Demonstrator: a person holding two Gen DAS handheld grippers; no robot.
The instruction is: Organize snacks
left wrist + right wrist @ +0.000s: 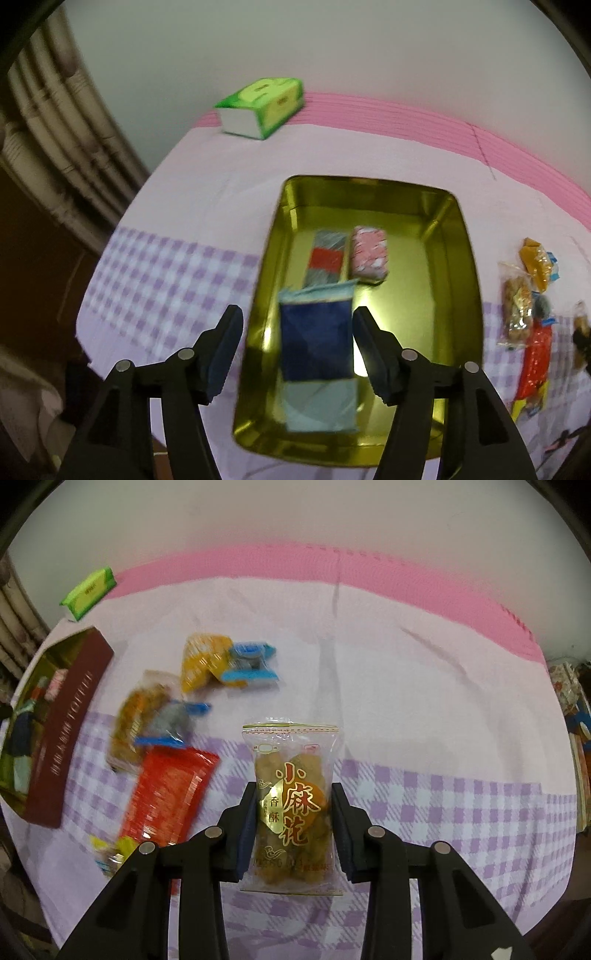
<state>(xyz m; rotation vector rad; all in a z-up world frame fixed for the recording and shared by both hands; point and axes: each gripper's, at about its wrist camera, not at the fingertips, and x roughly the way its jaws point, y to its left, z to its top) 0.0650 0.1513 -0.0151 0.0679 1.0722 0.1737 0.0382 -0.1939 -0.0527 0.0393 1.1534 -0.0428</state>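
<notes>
Fingers on the right gripper (293, 823) squeeze a clear fried-twist snack bag (293, 805) just above the table (443, 701); carry it gently to the gold tin (461, 258). Left gripper (297, 347) fingers are wide open, and the blue packet (316, 354) between them is in the tin.

Gold tin (458, 236), lilac-checked tablecloth (177, 280), green tissue pack (264, 107).

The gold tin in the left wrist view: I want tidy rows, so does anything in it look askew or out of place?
Nothing looks damaged or spilled. In the gold tin, the blue packet overlaps the end of the red-banded packet instead of lying clear. The pink packet sits beside them, slightly tilted.
</notes>
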